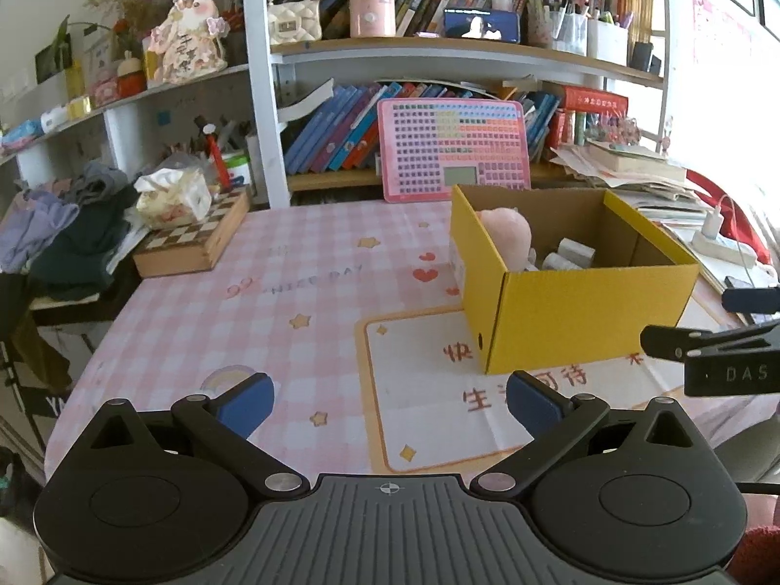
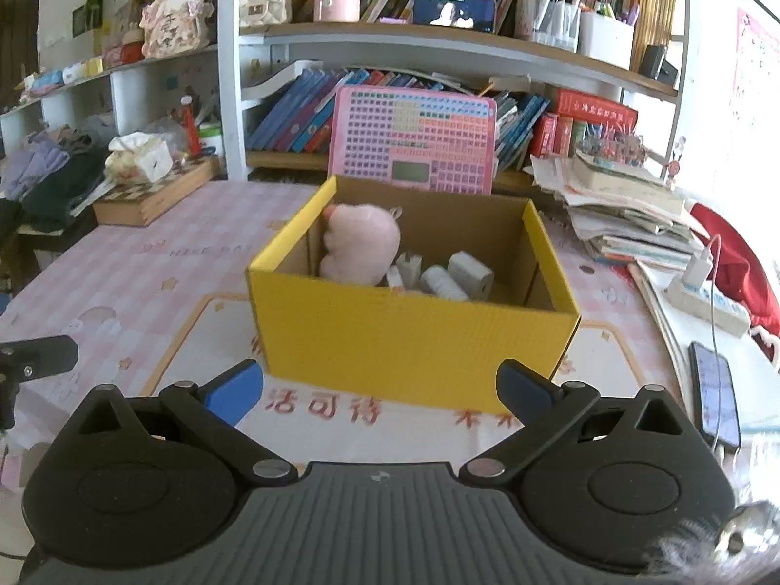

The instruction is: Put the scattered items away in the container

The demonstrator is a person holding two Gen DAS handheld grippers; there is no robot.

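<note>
With both views looking forward over a pink checked bench (image 2: 161,263), the yellow cardboard box (image 2: 414,341) serves as the landmark. Nearest the right wrist camera, the right gripper (image 2: 380,392) has its blue pads (image 2: 234,390) spread wide, nothing between them, just short of the box's near wall. The left gripper (image 1: 390,402) is likewise spread and empty, its pads (image 1: 248,402) over the bench to the left of the box and nearer than it. Seen from the left wrist, part of the right gripper's black frame (image 1: 716,351) shows at the right of the box.

Inside the box, a pink plush toy (image 2: 360,243) leans against the left wall. Beside it, toward the box's middle, lie a white charger plug (image 2: 407,263), a white cylindrical roll (image 2: 441,282) and a pale grey block (image 2: 470,273), close together; whether they touch cannot be told.

Right of the box, a phone (image 2: 714,395) lies at the bench edge, with a white power strip (image 2: 707,302) beyond it. Behind the box, a pink keyboard-like toy panel (image 2: 414,141) stands upright against the bookshelf (image 2: 438,39). Far left of the box, a chequered wooden case (image 1: 195,243) carries a tissue pack (image 1: 170,197).
</note>
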